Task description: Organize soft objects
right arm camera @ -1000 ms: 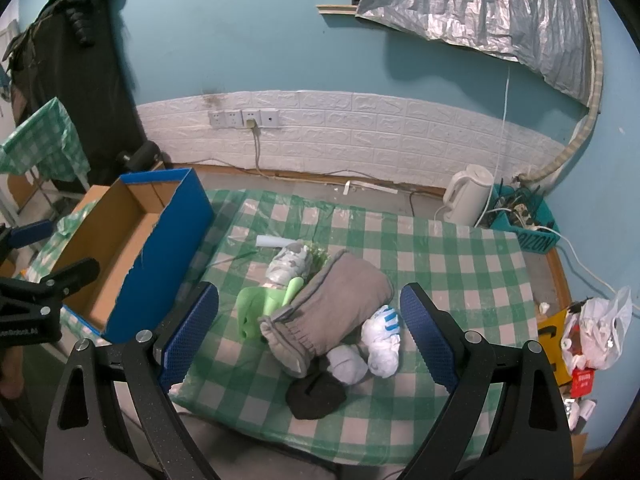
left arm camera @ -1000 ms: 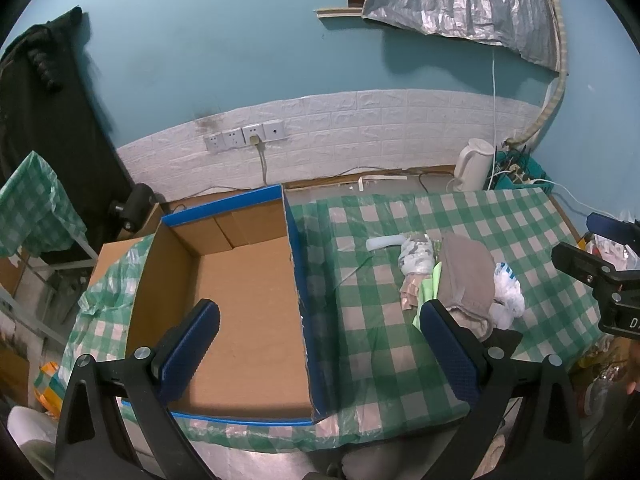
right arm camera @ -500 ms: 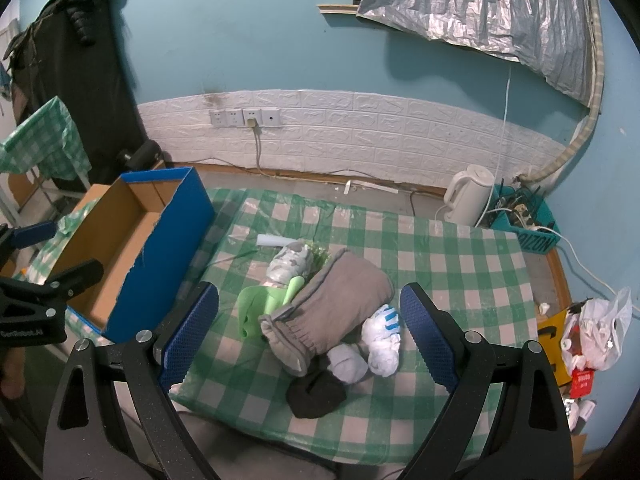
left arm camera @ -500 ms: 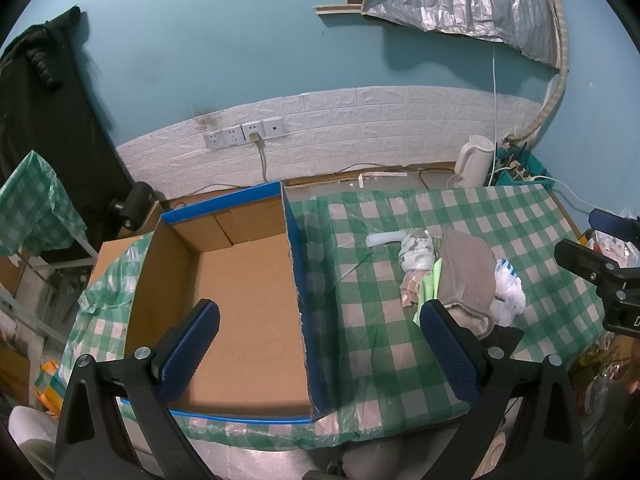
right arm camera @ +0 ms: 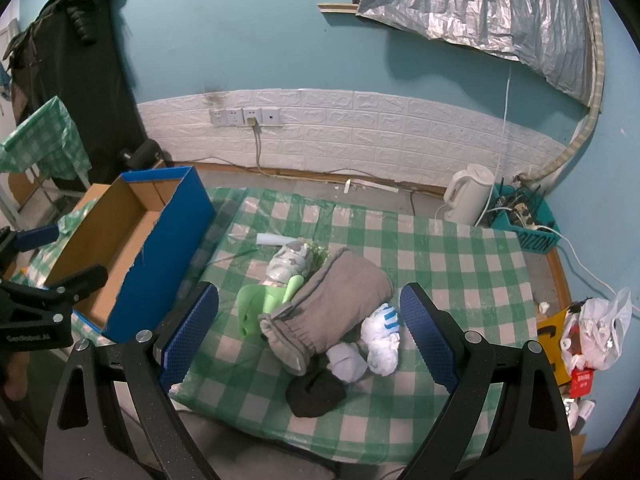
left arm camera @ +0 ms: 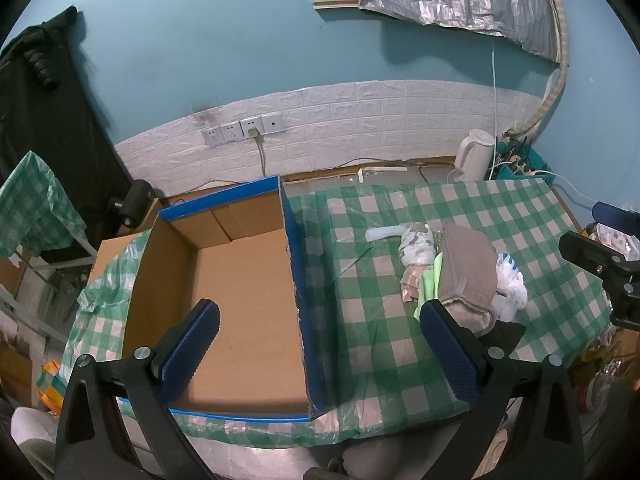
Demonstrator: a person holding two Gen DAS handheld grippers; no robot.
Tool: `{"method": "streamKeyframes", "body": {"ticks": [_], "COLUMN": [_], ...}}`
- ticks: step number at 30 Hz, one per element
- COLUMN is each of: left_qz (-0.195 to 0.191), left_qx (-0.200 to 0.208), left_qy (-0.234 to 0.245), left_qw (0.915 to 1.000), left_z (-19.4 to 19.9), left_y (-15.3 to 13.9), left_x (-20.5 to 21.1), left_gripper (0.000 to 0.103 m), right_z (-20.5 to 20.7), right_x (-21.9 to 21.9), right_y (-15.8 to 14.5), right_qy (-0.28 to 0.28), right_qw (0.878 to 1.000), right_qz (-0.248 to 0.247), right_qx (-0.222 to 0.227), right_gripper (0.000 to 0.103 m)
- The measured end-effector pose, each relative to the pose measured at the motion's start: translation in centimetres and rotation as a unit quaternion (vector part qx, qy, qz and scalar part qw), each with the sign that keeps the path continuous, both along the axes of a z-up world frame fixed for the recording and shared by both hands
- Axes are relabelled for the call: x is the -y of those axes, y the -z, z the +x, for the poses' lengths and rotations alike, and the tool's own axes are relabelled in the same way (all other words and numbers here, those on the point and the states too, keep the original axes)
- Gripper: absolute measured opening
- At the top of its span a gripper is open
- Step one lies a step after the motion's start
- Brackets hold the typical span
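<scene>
Trousers (right arm camera: 336,312), rolled, lie diagonally, waistband toward the table's near-left edge.

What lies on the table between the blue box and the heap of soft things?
Only bare checked tablecloth lies between the blue box and the heap; the left wrist view shows it best.

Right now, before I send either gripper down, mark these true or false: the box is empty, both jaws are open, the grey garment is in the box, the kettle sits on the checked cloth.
1. The cardboard box is empty. True.
2. The left gripper and the right gripper both have their jaws open, holding nothing. True.
3. The grey garment lies in the box. False: it lies on the checked cloth, in the pile of soft things.
4. The white kettle stands on the checked cloth. False: it stands beyond the cloth's far edge, by the wall.
</scene>
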State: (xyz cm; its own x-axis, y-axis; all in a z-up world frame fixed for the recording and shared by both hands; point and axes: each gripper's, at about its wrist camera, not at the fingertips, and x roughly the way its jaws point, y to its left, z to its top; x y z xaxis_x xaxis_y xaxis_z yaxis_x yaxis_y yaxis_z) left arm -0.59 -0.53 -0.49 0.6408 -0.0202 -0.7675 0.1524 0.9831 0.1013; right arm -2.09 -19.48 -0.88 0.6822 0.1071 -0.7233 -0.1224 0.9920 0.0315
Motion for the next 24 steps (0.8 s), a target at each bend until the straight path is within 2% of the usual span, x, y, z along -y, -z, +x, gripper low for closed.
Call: {"method": "streamKeyframes", "body": {"ticks": [24], "left_qz": [0.001], "left_qx": [-0.002], "left_qy": [0.0], "left_qw": [1.0], "left_z": [0.08], "left_y": [0.11], "left_x": [0.12], "left_gripper": [0.101], "right_z": [0.06], "right_x": [-0.14], "right_y": [0.04], "right_qy": [0.0], "right_qw": [1.0], "right_qz": [-0.001], "right_qx": [-0.001], "right_gripper": [0.091]}}
